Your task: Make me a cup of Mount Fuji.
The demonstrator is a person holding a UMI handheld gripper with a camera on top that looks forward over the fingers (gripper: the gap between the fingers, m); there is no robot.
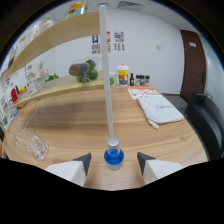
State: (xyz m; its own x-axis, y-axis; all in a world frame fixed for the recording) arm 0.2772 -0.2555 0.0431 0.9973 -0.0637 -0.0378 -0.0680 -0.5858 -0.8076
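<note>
Gripper spread wide around the blue bottle

The bottle stands on the wooden table between the fingers, gaps either side; a clear glass sits left.

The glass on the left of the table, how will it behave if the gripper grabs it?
The glass looks clear and smooth, so it is probably slippery and fragile. It appears to hold ice, so likely heavier than empty. The gripper stands open around the blue bottle, not the glass.
</note>
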